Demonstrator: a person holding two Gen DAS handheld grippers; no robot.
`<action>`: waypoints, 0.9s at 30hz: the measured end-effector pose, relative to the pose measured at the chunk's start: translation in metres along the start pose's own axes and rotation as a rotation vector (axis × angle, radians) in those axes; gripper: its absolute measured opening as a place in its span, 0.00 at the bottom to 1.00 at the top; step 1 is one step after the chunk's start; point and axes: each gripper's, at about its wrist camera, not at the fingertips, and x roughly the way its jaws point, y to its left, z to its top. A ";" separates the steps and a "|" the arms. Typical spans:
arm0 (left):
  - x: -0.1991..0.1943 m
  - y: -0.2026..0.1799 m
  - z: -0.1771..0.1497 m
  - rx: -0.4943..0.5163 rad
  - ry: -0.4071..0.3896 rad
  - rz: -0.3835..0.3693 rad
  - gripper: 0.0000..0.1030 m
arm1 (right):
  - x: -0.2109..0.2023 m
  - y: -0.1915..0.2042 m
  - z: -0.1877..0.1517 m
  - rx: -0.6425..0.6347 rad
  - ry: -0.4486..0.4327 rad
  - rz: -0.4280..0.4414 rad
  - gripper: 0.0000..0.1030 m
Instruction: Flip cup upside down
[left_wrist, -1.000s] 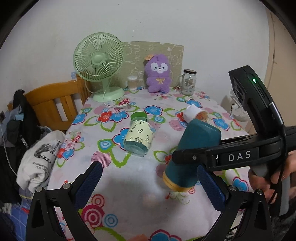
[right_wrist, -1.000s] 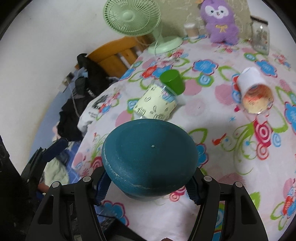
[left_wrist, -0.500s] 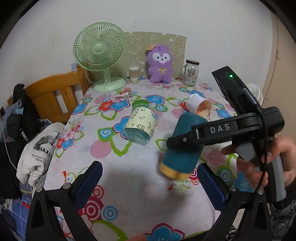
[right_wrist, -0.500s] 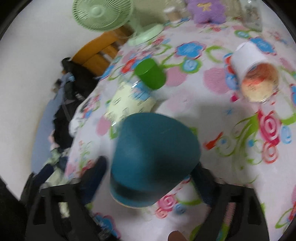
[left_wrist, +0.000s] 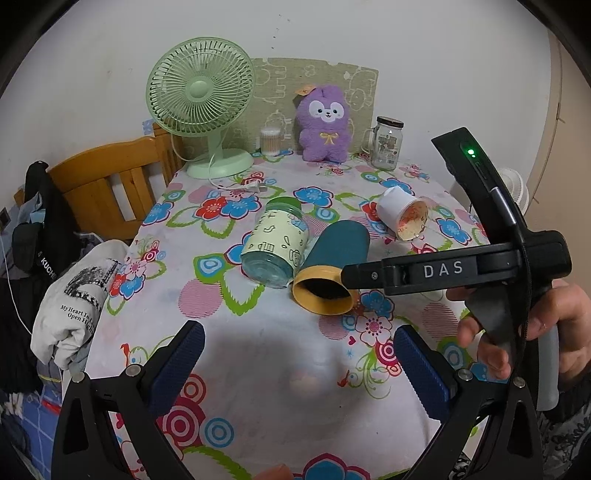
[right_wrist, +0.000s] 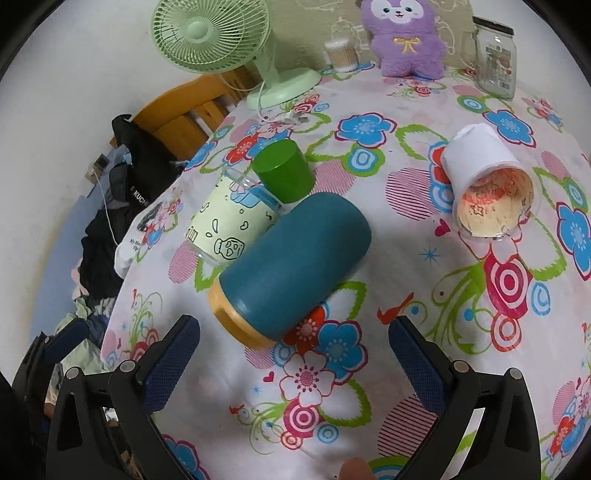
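Note:
A teal cup (right_wrist: 291, 266) with a yellow rim lies on its side on the flowered tablecloth, its open mouth toward the near left; it also shows in the left wrist view (left_wrist: 334, 264). My right gripper (right_wrist: 293, 363) is open and empty just behind and above it, not touching. My left gripper (left_wrist: 299, 373) is open and empty over the near part of the table. A bottle with a green cap (right_wrist: 240, 218) lies against the cup's far side. A white paper cup (right_wrist: 487, 188) lies on its side to the right.
A green fan (left_wrist: 207, 107), a purple plush toy (left_wrist: 325, 125), a glass jar (left_wrist: 386, 142) and a cotton swab box (left_wrist: 269, 140) stand along the back edge. A wooden chair (left_wrist: 110, 177) with clothes stands at the table's left.
My right gripper held the teal cup off the table, tilted it down, then opened. The cup now lies on its side, free of the fingers. The left gripper stayed open.

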 end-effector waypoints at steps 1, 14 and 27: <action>0.000 0.000 0.001 0.001 0.000 0.000 1.00 | -0.001 -0.002 0.000 0.007 -0.002 0.003 1.00; 0.033 -0.006 0.018 0.032 0.019 -0.024 1.00 | -0.036 -0.027 -0.024 0.021 -0.084 -0.086 1.00; 0.047 -0.028 0.037 0.077 0.005 -0.006 1.00 | -0.060 -0.047 -0.041 0.033 -0.142 -0.162 1.00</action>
